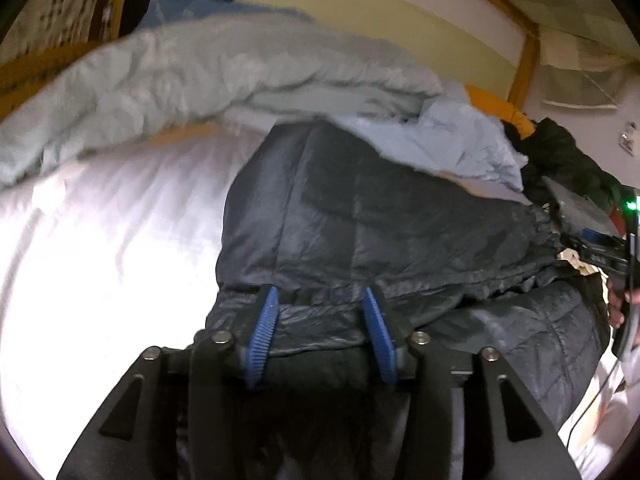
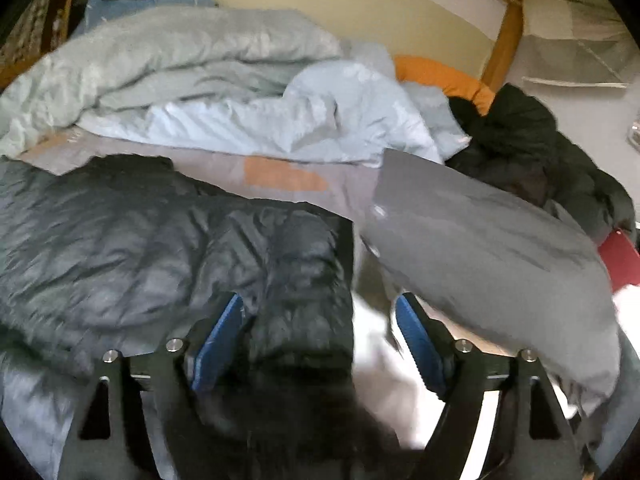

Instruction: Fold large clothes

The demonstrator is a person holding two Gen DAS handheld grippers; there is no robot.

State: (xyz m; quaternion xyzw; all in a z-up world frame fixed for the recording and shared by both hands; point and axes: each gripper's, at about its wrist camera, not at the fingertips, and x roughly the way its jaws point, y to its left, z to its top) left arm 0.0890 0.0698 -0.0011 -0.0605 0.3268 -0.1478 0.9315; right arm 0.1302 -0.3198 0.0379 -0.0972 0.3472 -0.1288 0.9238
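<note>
Dark quilted jacket (image 1: 380, 220) spread on the bed (image 1: 100, 240), white sheet bare on the left in the left wrist view, gathered hem just past the left gripper (image 1: 322, 300). Left gripper part open, blue pads (image 1: 266, 332) apart with a fold of jacket lying between them; cannot tell whether the pads press on it. Right gripper (image 2: 320, 312) wide open, nothing clamped: jacket edge bulging in by its left pad, white sheet showing by the right pad. Grey garment (image 2: 500, 260) just right of the right gripper, overlapping its right finger. Pale duvet (image 2: 180, 60) heaped along the far edge of the bed, light blue cloth (image 2: 320, 120) below it, orange pillow (image 2: 440, 72) and a black heap (image 2: 520, 140) at the far right corner. Both views blurred; jacket's near part hidden under the gripper bodies, sleeves not made out. Other gripper and part of a hand (image 1: 618, 304) cut off at the right rim of the left wrist view.
</note>
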